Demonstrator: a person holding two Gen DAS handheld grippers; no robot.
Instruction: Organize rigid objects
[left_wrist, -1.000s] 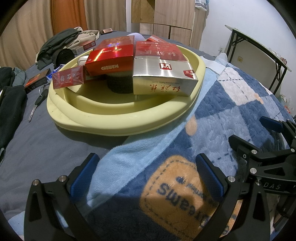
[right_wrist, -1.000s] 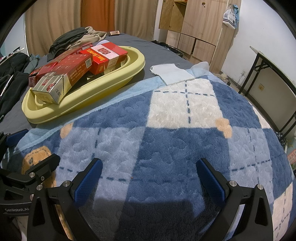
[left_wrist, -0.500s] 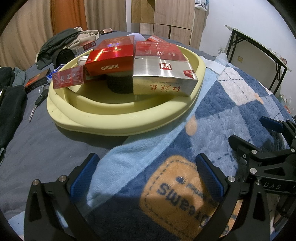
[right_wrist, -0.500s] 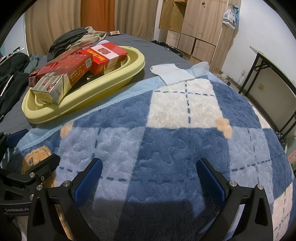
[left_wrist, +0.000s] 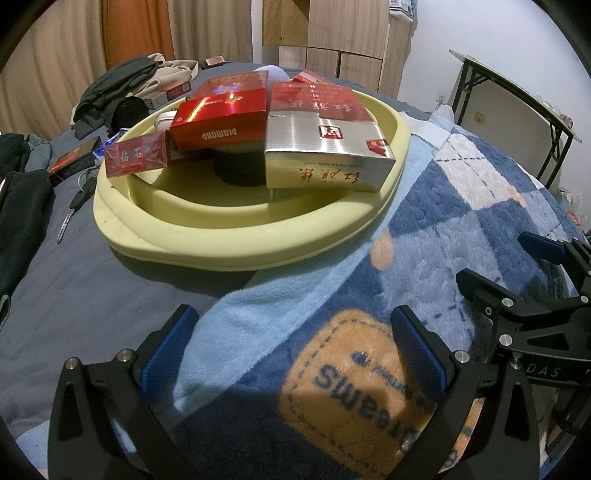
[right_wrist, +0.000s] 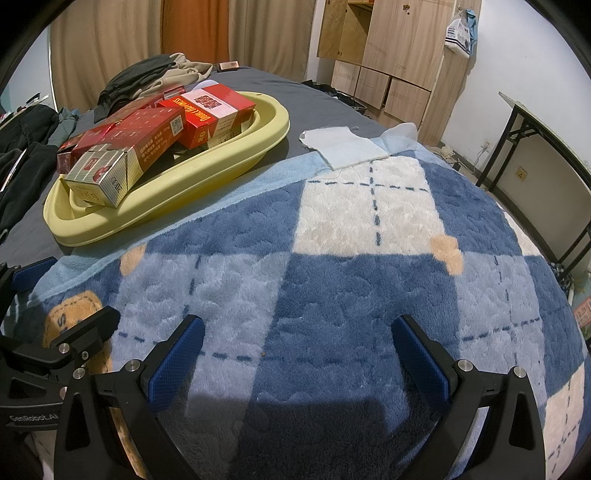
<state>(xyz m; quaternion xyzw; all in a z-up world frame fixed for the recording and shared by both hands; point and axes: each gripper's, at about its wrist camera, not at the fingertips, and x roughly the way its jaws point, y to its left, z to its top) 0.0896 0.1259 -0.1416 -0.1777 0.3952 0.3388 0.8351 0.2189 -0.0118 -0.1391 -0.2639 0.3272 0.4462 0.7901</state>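
Evidently nothing has shifted over the last second: both views match the earlier ones, so the sorting seems paused or finished. The left gripper (left_wrist: 295, 350) hovers over the plaid fleece blanket (right_wrist: 332, 258) on the bed, jaws wide and empty; the right gripper (right_wrist: 295, 354) sits just beside it, likewise spread with nothing between. The cigarette cartons, a silver-and-red one (left_wrist: 325, 147) and a red DIAMOND one (left_wrist: 221, 118) among them, lie piled in the yellow basin (left_wrist: 240, 251). A small red box (left_wrist: 72, 162) and a key (left_wrist: 70, 214) remain outside it.
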